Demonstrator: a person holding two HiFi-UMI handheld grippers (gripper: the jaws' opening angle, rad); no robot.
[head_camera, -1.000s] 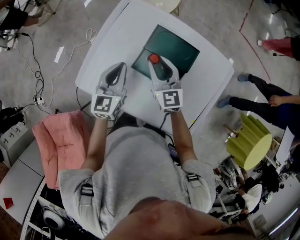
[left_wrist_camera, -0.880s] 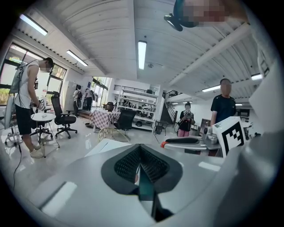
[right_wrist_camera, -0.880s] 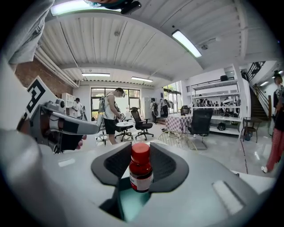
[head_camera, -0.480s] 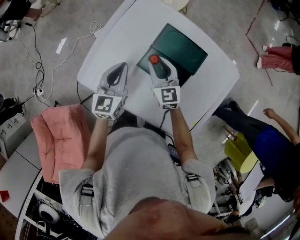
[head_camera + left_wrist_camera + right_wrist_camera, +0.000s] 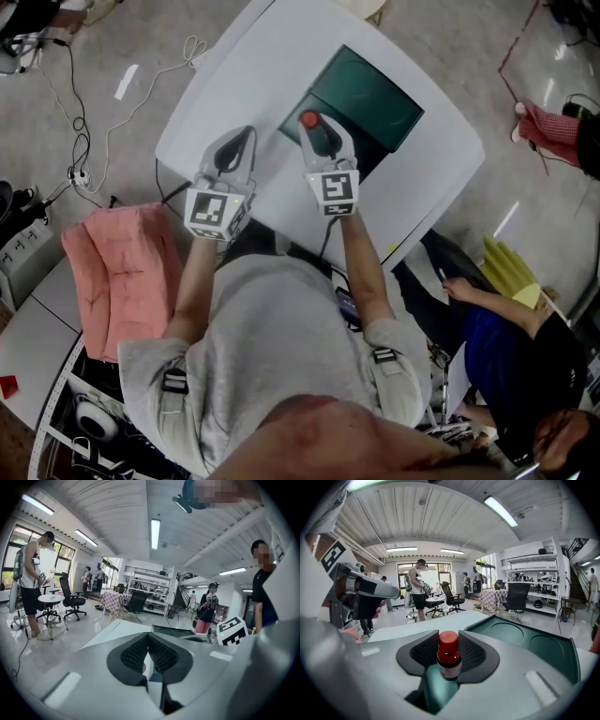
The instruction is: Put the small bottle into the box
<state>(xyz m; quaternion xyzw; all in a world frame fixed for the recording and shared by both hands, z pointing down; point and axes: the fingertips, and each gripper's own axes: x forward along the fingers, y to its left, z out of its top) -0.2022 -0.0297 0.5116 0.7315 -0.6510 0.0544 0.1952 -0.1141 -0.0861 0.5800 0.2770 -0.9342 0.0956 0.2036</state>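
A white table (image 5: pixel 253 84) is seen from above, with a dark green box (image 5: pixel 375 94) lying on its far side. Two round hollows are moulded into the floor of the box.

The right gripper (image 5: pixel 314 129) is held over the near left edge of the box. Its jaws are clenched on a small bottle (image 5: pixel 449 660) with a red cap and a dark red body. The bottle is held upright, pressed between the two black ribbed pads (image 5: pixel 424 653) just below the cap. From the bottle, the open inside of the box is seen at about 2 o'clock. The bottle is not yet in the box.

The left gripper (image 5: pixel 149 641) is held at 9 o'clock from the right one, above the bare table and beside the box. Its jaws are pressed together at the tips, and nothing is gripped between them.

A pink cushion (image 5: pixel 117 281) is seen off the table, at about 8 o'clock from the left gripper.
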